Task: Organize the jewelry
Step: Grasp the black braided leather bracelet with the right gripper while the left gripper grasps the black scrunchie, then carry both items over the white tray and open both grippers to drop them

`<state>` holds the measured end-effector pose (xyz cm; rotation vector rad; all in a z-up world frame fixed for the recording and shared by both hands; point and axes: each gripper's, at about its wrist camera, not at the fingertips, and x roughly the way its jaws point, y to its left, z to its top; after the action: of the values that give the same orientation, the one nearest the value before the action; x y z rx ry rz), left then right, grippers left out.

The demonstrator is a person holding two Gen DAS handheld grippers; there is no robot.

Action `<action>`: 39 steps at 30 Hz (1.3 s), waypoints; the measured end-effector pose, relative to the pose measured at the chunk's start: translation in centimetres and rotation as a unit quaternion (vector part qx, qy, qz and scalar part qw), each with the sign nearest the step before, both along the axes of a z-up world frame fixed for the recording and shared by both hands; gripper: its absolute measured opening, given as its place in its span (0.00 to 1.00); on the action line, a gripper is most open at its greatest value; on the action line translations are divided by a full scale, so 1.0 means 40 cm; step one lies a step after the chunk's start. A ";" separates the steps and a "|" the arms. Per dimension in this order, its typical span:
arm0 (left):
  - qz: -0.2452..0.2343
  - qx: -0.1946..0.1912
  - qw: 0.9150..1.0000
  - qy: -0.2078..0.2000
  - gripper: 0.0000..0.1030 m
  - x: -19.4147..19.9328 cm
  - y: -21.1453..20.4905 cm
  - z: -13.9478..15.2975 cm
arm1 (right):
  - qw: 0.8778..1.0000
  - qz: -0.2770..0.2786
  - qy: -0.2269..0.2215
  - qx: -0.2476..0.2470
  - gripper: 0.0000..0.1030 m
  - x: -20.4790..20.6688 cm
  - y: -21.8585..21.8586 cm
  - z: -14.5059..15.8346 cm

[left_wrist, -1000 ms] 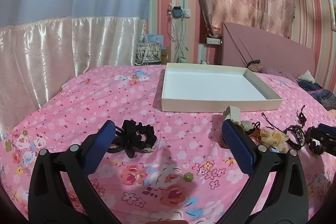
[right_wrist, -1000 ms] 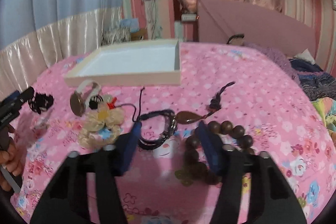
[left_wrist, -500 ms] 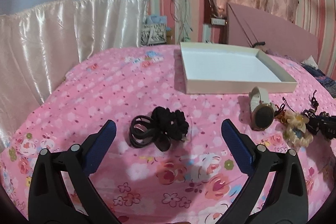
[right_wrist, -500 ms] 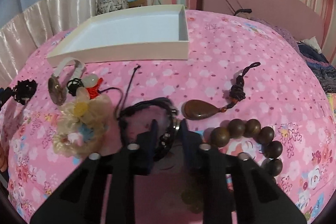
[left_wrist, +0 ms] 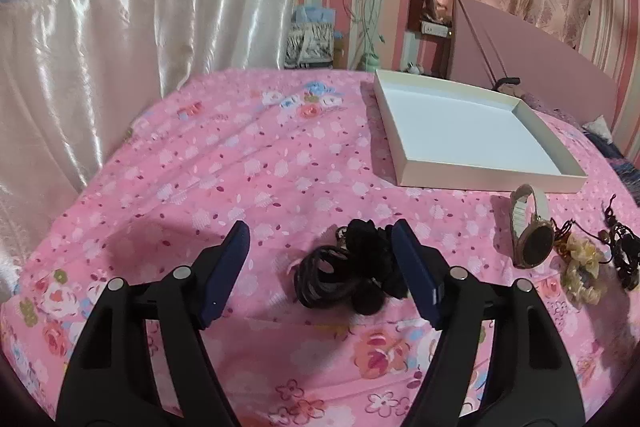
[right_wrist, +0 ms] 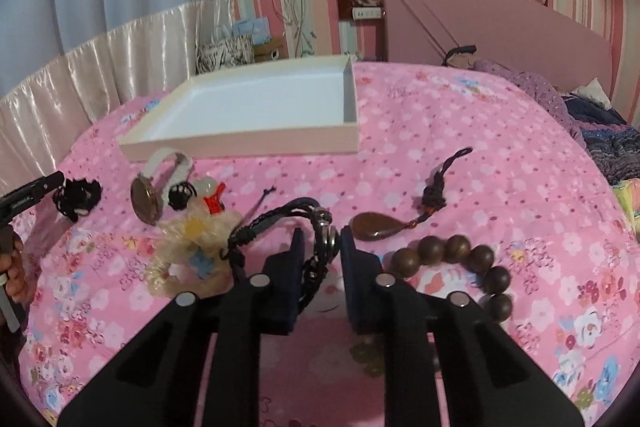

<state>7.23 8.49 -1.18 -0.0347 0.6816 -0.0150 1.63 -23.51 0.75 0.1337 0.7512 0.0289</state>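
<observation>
An empty white tray [left_wrist: 404, 163] [right_wrist: 248, 146] lies on the pink floral bedspread. My left gripper [left_wrist: 322, 233] is open, its fingers on either side of a pile of black hair ties and a scrunchie [left_wrist: 352, 277], which also shows in the right wrist view [right_wrist: 78, 197]. My right gripper [right_wrist: 320, 239] is shut on a black braided bracelet [right_wrist: 280, 217] and holds it just above the bed. Nearby lie a watch [left_wrist: 530, 231] [right_wrist: 154, 189], a cream scrunchie [right_wrist: 188, 255] [left_wrist: 580, 261], a brown pendant on a cord [right_wrist: 374, 227] and a wooden bead bracelet [right_wrist: 460, 259].
A satin curtain [left_wrist: 120, 67] hangs beyond the bed's left edge. A pink headboard [right_wrist: 500, 31] and dark bedding [right_wrist: 600, 135] are at the back right. A white and red charm [right_wrist: 210, 193] lies by the watch. The hand holding the left gripper [right_wrist: 16, 267] shows at the left edge.
My left gripper has moved forward over the black hair ties and its fingers have narrowed. My right gripper has closed on the black braided bracelet and lifted it slightly.
</observation>
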 end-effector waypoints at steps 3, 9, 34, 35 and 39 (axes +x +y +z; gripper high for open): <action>-0.019 0.018 1.000 0.009 0.70 0.016 -0.031 -0.005 | 1.000 -0.001 -0.008 0.002 0.17 0.004 -0.009 0.017; -0.044 0.060 0.997 0.011 0.68 0.034 -0.108 -0.022 | 1.000 -0.003 -0.013 0.005 0.17 0.012 -0.020 0.029; -0.096 0.023 0.993 -0.071 0.02 0.048 -0.173 0.184 | 0.996 0.019 -0.084 0.010 0.17 0.096 0.013 0.194; -0.099 0.018 0.992 -0.075 0.02 0.059 -0.189 0.194 | 0.996 0.019 -0.089 0.010 0.17 0.110 0.016 0.202; -0.112 0.006 0.990 -0.090 0.02 0.107 -0.257 0.232 | 0.994 0.012 -0.109 0.020 0.17 0.160 0.017 0.238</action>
<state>11.52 -1.78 8.09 0.0540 0.5015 -0.2283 8.02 -22.83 10.27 0.1577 0.5347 0.0797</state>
